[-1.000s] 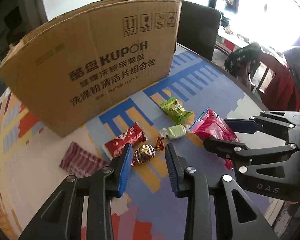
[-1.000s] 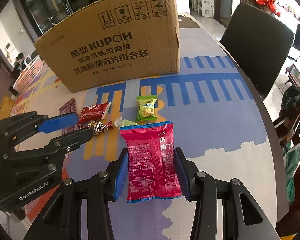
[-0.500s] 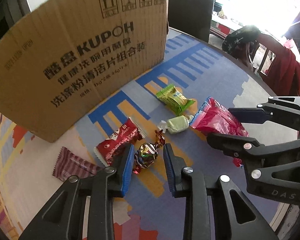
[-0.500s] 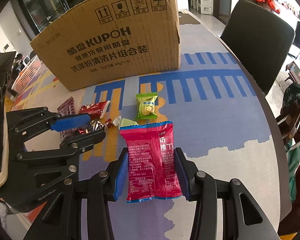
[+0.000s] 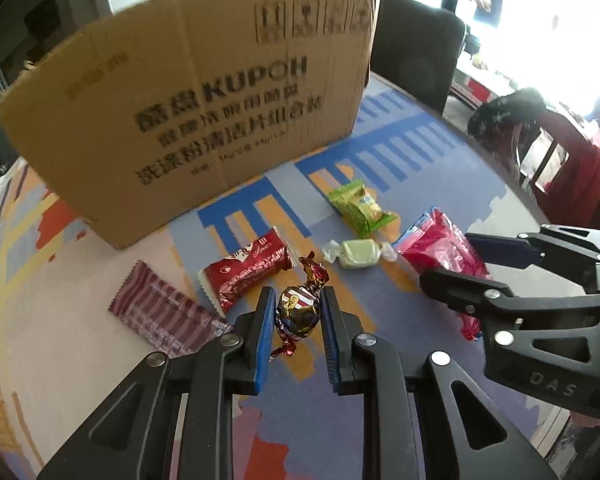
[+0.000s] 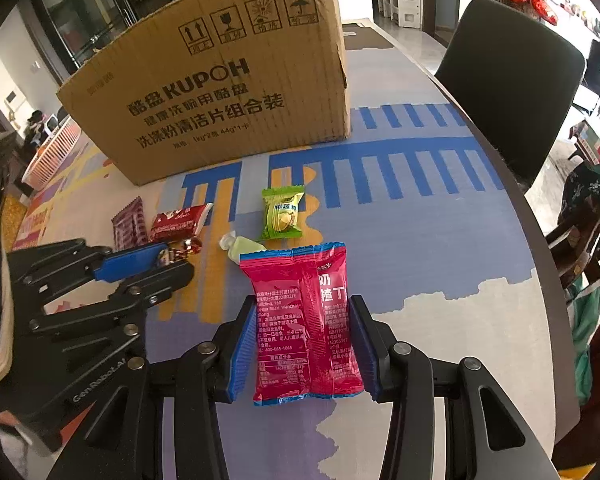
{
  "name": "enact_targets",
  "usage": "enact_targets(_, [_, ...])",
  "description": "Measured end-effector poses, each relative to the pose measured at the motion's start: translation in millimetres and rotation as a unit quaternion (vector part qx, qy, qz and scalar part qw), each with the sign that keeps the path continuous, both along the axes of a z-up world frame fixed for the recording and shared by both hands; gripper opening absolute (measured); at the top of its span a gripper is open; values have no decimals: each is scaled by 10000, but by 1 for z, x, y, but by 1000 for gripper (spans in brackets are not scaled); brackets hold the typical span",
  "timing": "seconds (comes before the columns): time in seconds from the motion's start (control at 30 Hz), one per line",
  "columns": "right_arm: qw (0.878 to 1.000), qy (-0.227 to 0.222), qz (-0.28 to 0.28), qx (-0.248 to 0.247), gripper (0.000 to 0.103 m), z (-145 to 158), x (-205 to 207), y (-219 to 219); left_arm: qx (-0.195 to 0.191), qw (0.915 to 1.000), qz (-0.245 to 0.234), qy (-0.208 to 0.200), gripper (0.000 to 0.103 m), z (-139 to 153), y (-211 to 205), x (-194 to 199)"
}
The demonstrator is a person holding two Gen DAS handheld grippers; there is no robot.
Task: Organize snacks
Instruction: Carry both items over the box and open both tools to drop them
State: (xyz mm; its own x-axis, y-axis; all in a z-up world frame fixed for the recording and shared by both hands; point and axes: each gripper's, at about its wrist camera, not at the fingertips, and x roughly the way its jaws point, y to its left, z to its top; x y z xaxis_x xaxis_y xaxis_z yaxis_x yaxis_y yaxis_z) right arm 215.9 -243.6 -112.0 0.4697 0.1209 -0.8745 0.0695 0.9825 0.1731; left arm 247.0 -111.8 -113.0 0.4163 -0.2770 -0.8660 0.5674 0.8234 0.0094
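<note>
My left gripper [image 5: 296, 312] is shut on a round foil-wrapped chocolate [image 5: 298, 312], which sits between its blue pads just above the table. My right gripper [image 6: 302, 334] straddles a large pink-red snack bag [image 6: 304, 320] that lies flat on the table; the pads stand beside its edges, apart from it. Other snacks lie between the grippers and the box: a red wafer pack [image 5: 248, 270], a striped maroon pack [image 5: 160, 312], a pale green candy [image 5: 358, 254] and a green packet [image 5: 358, 206].
A big cardboard box [image 5: 204, 120] labelled KUPOH stands behind the snacks. The table has a colourful patterned cloth [image 6: 420, 240] and a curved right edge. A black chair [image 6: 512, 92] stands beyond that edge.
My left gripper moved forward around the foil chocolate and closed on it. My right gripper stayed in place around the pink-red bag.
</note>
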Motion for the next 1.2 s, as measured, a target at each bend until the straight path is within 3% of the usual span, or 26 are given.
enact_targets(0.33, [9996,-250,110,17,45,24,-6,6,-217,9982,484,-263,23,32,19,-11])
enact_targets(0.77, [9944,-967,423,-21,45,95,-5,23,-684,9914,758,-824,23,98,41,-18])
enact_targets(1.2, [9862,-1557,520,-198,45,151,23,30,-1042,9795,1264,-1170,23,148,55,14])
